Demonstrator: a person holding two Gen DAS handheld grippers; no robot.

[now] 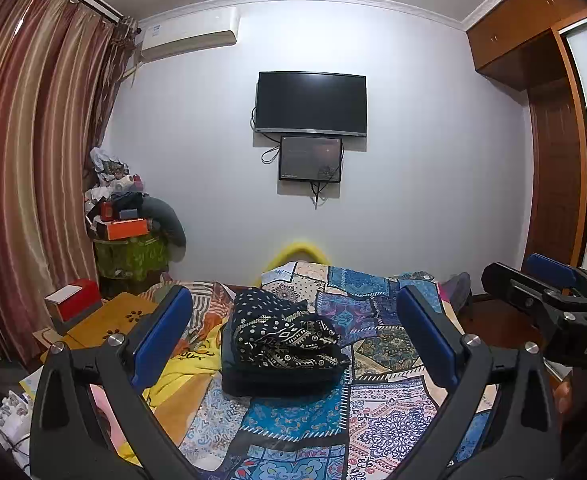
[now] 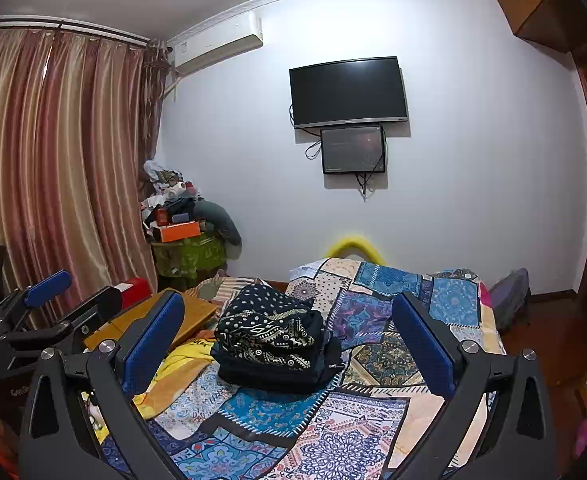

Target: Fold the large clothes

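Black hand-held gripper [image 1: 293,340], blue pads [image 1: 161,336], silver screws

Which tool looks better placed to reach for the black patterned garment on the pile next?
Left, marginally. The black patterned garment sits nearly centred between the open left tool, whereas it lies left of centre for the right tool, also open and empty. Both hover apart from the bed.

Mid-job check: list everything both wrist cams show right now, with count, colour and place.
patterned garment: one, black and white, bunched on top of the dark folded pile
dark folded pile: one, navy, mid-bed
patchwork bedspread: one, blue multicolour, covering the bed
yellow cloth: one, bed's left edge
television: one, black, on the wall
small screen: one, dark, under the television
air conditioner: one, white, upper left wall
curtains: striped red-brown, left
left gripper: open, empty
right gripper: open, empty
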